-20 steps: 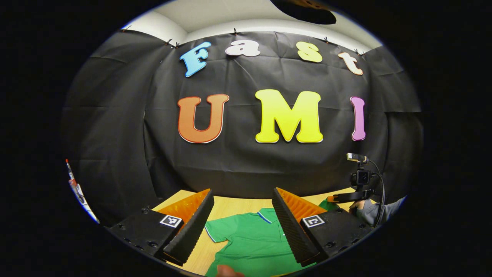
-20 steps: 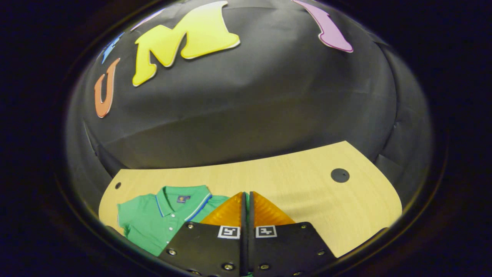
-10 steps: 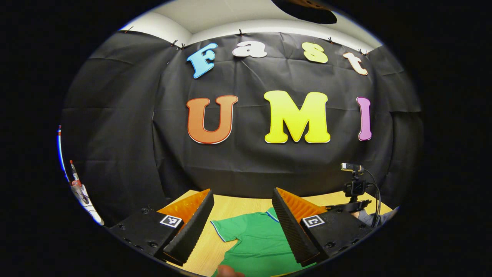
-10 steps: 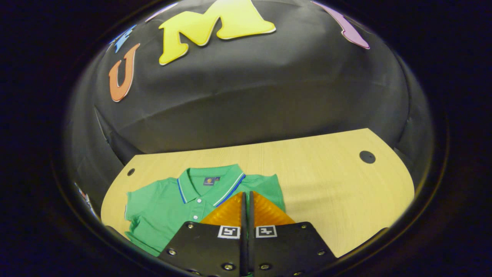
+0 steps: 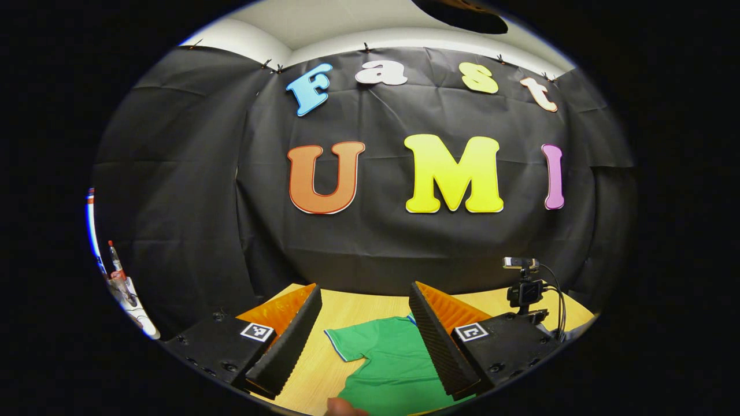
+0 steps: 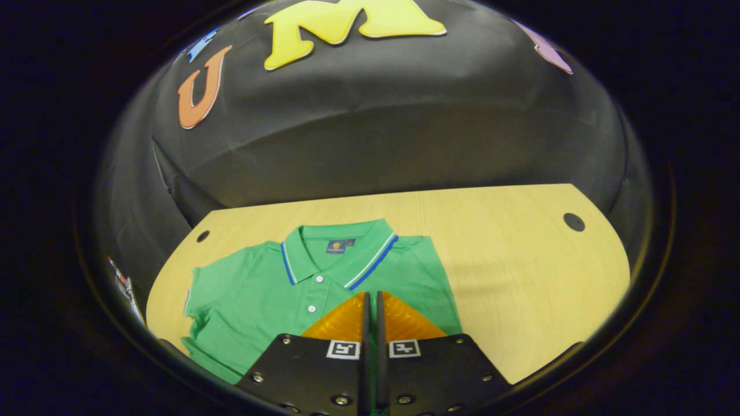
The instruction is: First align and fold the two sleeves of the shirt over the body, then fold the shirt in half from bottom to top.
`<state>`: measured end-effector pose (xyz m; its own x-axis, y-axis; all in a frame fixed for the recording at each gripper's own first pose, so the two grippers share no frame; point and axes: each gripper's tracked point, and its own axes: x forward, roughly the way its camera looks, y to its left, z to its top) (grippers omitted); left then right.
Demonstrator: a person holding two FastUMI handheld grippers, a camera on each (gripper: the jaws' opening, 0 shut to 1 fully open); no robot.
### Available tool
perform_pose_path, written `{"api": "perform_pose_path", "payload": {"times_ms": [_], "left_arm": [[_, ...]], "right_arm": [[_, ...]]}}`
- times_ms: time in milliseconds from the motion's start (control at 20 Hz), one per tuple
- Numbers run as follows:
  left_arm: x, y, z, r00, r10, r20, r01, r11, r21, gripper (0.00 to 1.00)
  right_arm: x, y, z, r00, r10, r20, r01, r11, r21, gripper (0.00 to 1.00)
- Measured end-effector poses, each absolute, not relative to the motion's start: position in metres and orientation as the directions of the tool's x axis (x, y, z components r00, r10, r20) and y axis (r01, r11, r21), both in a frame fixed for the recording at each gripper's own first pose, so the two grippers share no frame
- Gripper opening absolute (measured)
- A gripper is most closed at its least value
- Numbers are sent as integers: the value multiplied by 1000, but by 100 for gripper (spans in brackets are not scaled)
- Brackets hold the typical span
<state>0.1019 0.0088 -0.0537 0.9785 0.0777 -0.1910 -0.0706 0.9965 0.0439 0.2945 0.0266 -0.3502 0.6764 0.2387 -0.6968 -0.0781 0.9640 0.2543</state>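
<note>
Showing the sleeve-folding step: the wooden surface (image 6: 509, 266) spans mid-frame, with the green shirt (image 6: 260, 294) lying flat at lower left of the right gripper view. The right gripper (image 6: 370, 312), jaws clenched on a fold of shirt fabric, is judged to be carrying one sleeve inward. The left gripper (image 5: 365, 335), jaws released, hovers above the opposite sleeve (image 5: 352, 341), probably the next grasp.

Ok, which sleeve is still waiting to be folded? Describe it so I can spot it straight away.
Start at the wooden table and find the green polo shirt lying on it, collar toward the black wall. The unfolded sleeve sticks out sideways past the body toward the table's small dark hole; the opposite side ends in a straight edge.
</note>
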Motion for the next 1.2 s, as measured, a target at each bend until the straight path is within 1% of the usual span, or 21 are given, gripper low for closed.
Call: {"api": "perform_pose_path", "payload": {"times_ms": [50, 150, 250, 500, 750, 950, 1200], "left_arm": [[102, 9, -55, 978, 80, -195, -73, 996, 45, 98], [103, 10, -57, 977, 82, -199, -74, 996, 44, 98], [105, 8, -58, 977, 77, -201, -71, 997, 38, 98], [113, 5, -65, 976, 64, -207, -59, 998, 27, 98], [125, 3, -76, 974, 49, -219, -47, 999, 13, 98], [139, 5, -83, 975, 44, -218, -39, 999, 28, 98], [163, 6, -93, 978, 28, -208, -17, 998, 55, 98]], "right_arm": [[287, 28, -355, 663, 242, -708, -87, 965, 248, 34], [287, 21, -353, 677, 206, -707, -93, 976, 195, 93], [291, 19, -341, 706, 198, -681, -102, 979, 179, 95], [310, -4, -293, 797, 153, -584, -104, 988, 118, 94], [320, -39, -213, 891, 107, -442, -85, 994, 70, 94], [311, -74, -144, 946, 53, -319, -35, 998, 61, 94], [280, -116, -88, 970, -7, -243, 35, 994, 108, 93]]}}
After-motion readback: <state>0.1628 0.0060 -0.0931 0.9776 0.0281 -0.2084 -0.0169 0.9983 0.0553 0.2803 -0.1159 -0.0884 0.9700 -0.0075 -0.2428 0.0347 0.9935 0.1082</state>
